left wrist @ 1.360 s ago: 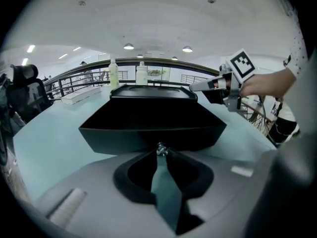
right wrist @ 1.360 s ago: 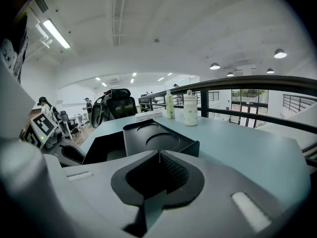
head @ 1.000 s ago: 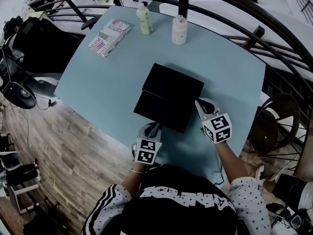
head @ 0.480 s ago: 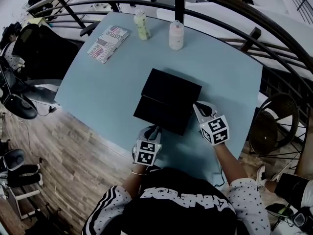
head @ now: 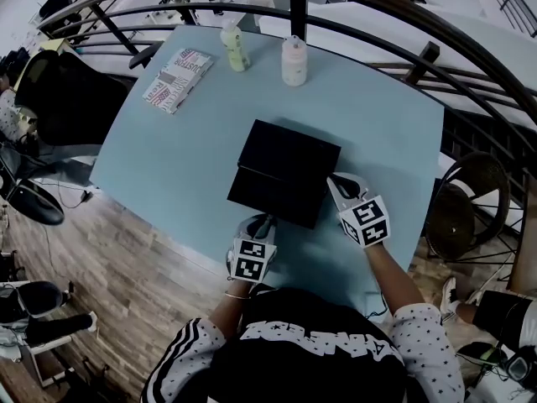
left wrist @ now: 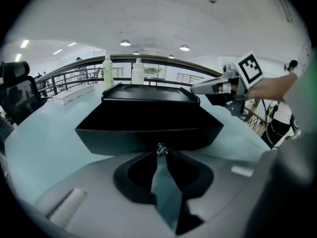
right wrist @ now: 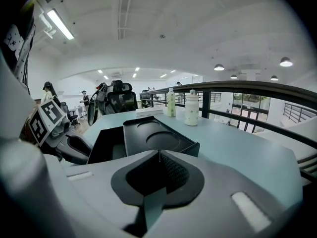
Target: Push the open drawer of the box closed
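Head cam looks steeply down from over the bench (head: 168, 149), so I get the whole box (head: 289, 162). My left tool (head: 265, 221) cam sits low, right up at the drawer (left wrist: 148, 133) front, facing the far bottles (head: 294, 61). Right tool (head: 338, 183) cam looks along the box from its right corner. All three share box and bottles, and each tool cam catches the other tool.
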A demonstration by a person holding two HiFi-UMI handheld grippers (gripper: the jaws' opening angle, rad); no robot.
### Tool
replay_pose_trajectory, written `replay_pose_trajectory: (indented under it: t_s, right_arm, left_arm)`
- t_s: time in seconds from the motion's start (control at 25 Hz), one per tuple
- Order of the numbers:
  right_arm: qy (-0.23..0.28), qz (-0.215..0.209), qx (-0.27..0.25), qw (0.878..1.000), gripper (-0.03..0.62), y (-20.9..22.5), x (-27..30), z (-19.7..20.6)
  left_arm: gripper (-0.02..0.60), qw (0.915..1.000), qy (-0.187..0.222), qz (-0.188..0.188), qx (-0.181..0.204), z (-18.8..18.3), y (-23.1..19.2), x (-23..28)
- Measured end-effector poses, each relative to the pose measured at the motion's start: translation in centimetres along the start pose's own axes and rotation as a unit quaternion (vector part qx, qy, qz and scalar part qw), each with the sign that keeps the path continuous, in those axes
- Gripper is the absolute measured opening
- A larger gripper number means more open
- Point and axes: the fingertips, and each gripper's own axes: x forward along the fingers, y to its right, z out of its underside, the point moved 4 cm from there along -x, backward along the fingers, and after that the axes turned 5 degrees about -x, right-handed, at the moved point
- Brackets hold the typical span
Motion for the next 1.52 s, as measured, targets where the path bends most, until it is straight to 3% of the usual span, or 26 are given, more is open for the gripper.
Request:
replay_pose_trajectory:
  t_s: [1.52]
  right_arm:
    - [-0.006, 0.011, -0.010, 1.000, -0.009, -0.3, -0.2, 0.1]
  left_arm:
    - [0.000, 0.9998, -0.002, 0.019, 0.010, -2.7, -0.4, 2.6]
